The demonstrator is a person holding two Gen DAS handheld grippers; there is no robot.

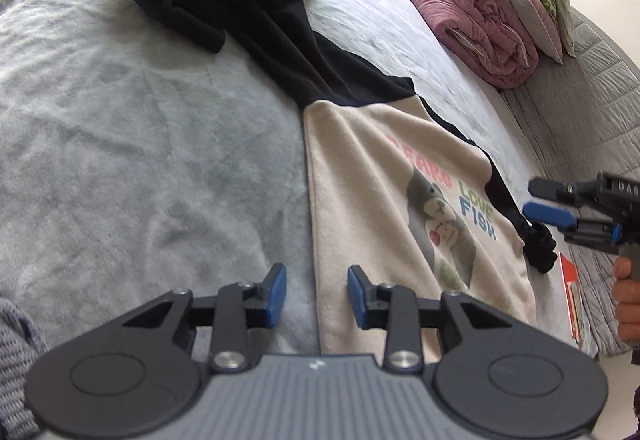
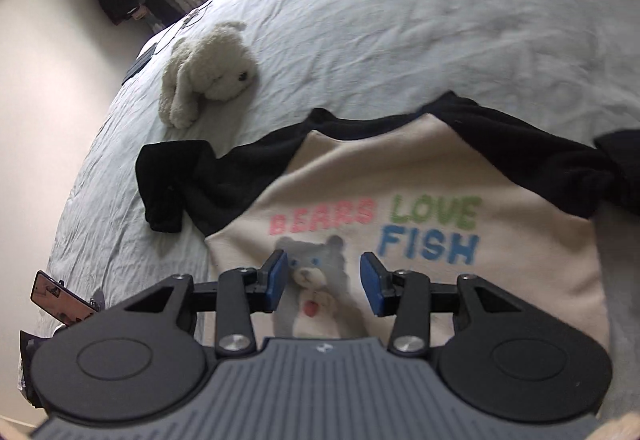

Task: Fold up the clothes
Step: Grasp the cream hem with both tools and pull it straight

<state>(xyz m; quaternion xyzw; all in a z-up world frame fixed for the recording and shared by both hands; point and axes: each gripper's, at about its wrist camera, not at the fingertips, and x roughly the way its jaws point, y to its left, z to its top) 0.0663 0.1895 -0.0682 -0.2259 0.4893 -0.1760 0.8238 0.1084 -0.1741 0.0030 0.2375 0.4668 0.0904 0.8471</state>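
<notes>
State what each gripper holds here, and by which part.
Nothing. The left gripper and the right gripper are both open, above the sweatshirt, which lies on the bed.

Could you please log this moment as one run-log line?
left gripper open, empty | right gripper open, empty | sweatshirt flat on bed, unfolded

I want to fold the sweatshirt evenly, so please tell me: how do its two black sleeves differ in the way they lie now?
The left sleeve stretches out across the sheet toward the plush dog, its end bunched in a heap. The right sleeve runs straight along the cream body's edge, ending in a gathered cuff just beside the right gripper. Both are black, unfolded, and held by neither gripper.
</notes>
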